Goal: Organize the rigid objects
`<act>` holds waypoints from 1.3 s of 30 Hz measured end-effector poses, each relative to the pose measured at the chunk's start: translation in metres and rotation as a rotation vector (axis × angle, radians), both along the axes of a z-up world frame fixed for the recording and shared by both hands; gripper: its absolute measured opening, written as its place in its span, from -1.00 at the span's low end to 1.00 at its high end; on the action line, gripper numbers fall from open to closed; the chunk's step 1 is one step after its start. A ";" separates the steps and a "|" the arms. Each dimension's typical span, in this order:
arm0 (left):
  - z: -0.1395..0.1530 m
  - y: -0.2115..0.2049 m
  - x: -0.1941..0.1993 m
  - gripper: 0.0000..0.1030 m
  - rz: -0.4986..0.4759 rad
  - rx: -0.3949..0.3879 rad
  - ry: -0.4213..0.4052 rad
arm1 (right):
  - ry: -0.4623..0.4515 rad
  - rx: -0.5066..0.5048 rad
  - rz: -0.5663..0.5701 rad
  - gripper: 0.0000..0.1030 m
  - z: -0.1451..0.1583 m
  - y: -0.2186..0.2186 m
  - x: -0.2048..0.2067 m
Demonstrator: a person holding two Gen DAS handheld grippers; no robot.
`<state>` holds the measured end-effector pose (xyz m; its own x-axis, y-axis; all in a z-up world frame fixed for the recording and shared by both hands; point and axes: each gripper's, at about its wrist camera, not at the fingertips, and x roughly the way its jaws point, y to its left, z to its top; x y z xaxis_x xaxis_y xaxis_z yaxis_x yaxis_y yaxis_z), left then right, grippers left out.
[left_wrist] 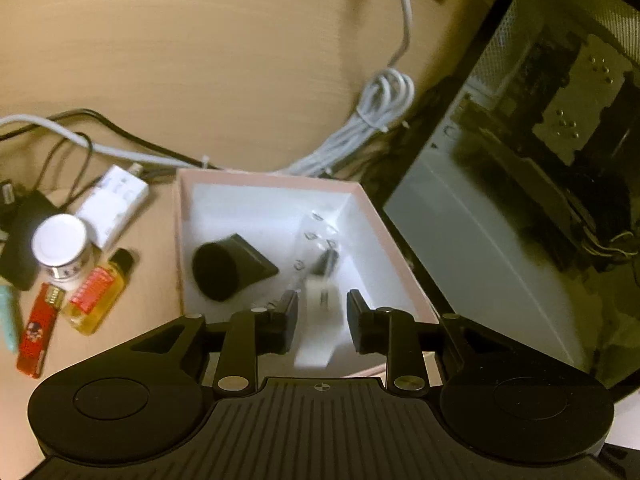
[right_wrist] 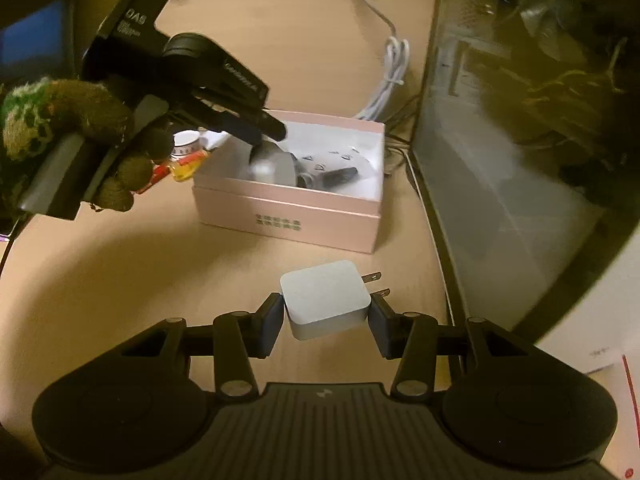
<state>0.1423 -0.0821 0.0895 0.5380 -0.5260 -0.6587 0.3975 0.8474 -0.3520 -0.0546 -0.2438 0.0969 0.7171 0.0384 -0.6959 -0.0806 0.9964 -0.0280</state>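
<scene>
A pink box (left_wrist: 184, 216) (right_wrist: 288, 216) with a white inside stands on the wooden desk. In it lie a black cone-shaped part (left_wrist: 228, 266) and a clear strip with small dark pieces (left_wrist: 320, 240). My left gripper (left_wrist: 322, 312) hangs open over the box, and a blurred white block (left_wrist: 320, 320) sits between and below its fingers, apart from both pads. My right gripper (right_wrist: 326, 316) is shut on a white wall charger (right_wrist: 324, 300) with two metal prongs, held above the desk in front of the box.
Left of the box lie a white jar (left_wrist: 60, 240), a yellow bottle (left_wrist: 98, 292), a red lighter (left_wrist: 38, 332), a white adapter (left_wrist: 114, 204) and a teal item (left_wrist: 8, 316). White cables (left_wrist: 380, 112) coil behind. A glass-sided computer case (left_wrist: 520, 200) stands close on the right.
</scene>
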 end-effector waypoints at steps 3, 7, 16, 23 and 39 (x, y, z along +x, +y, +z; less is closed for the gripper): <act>0.005 0.025 -0.015 -0.42 0.063 -0.032 -0.031 | 0.008 0.001 -0.017 -0.11 -0.003 -0.003 0.000; 0.004 0.070 -0.048 -0.42 0.154 -0.063 -0.027 | 0.016 0.004 -0.019 -0.11 -0.006 -0.003 0.011; -0.028 0.144 -0.100 -0.42 0.297 0.073 0.063 | -0.059 0.001 0.048 -0.11 0.017 0.015 0.076; -0.043 0.180 -0.116 -0.42 0.398 0.092 0.122 | -0.089 0.007 0.016 -0.10 0.025 0.021 0.145; -0.034 0.156 -0.088 -0.42 0.305 0.133 0.010 | -0.040 -0.010 0.074 -0.10 -0.002 0.033 0.098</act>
